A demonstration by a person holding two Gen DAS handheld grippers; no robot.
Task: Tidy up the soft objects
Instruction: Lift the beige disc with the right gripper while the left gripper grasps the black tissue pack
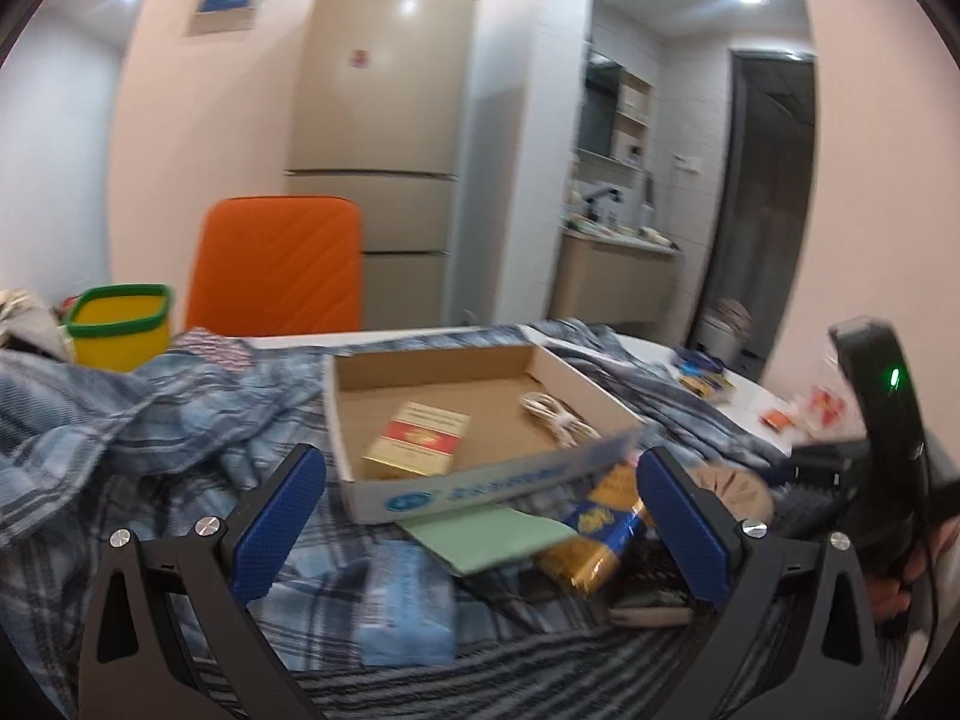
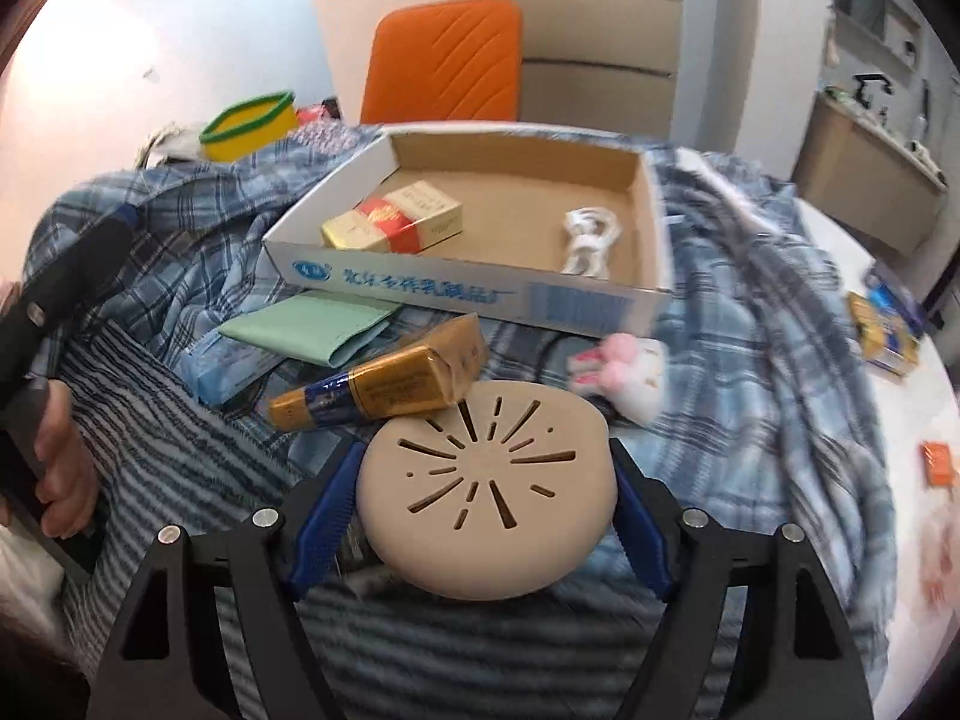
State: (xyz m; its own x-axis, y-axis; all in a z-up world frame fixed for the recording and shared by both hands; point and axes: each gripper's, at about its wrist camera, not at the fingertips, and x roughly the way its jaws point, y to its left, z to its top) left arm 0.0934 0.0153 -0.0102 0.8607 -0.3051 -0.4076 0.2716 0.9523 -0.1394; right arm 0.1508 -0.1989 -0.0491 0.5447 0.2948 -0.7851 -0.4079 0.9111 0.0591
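Right hand-held gripper (image 2: 486, 480) clamps the beige round pad (image 2: 489, 489) above the plaid cloth (image 2: 750, 312), near the cardboard box (image 2: 480, 294). Left hand-held gripper (image 1: 480, 516) wide apart, nothing between.

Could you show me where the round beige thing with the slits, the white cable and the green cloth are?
round beige disc (image 2: 487, 483): right wrist view, its slotted top.
white cable (image 2: 587, 246): right wrist view, the coil's middle.
green cloth (image 2: 306, 327): right wrist view, its flat centre.

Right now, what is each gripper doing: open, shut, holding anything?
Left gripper: jaws wide open, nothing between them.
Right gripper: jaws closed on the round beige slotted pad, both blue pads against its sides.
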